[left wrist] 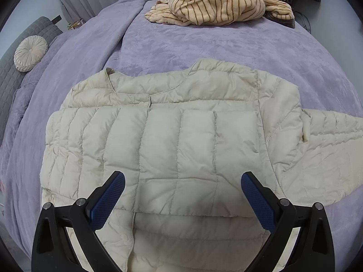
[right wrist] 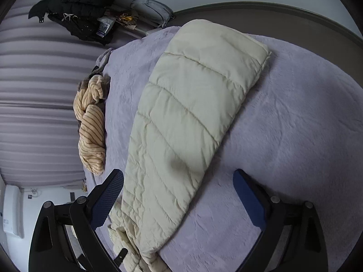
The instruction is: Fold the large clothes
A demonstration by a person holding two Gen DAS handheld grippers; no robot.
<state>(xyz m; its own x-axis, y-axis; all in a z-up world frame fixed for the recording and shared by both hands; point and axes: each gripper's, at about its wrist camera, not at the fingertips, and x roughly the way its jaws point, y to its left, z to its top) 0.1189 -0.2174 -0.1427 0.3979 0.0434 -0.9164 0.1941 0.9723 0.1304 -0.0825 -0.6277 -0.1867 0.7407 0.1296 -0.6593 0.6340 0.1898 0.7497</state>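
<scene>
A cream quilted puffer jacket (left wrist: 181,131) lies flat on the lilac bed cover (left wrist: 181,45), collar at the far side. One sleeve is folded across its chest; the other sleeve (left wrist: 329,149) stretches out to the right. My left gripper (left wrist: 182,181) hovers above the folded sleeve, jaws wide apart with nothing between them. In the right wrist view the outstretched sleeve (right wrist: 186,117) runs away from me, cuff at the far end. My right gripper (right wrist: 179,181) stands open over the sleeve's near part, its blue pads (right wrist: 247,195) not pressing on the fabric.
A heap of tan striped fleece (left wrist: 217,4) lies at the far end of the bed, also seen as the striped fleece (right wrist: 90,127) at left. A round cream cushion (left wrist: 30,53) rests on a grey headboard. Dark clothes (right wrist: 77,13) and a grey bag (right wrist: 152,11) sit beyond the bed.
</scene>
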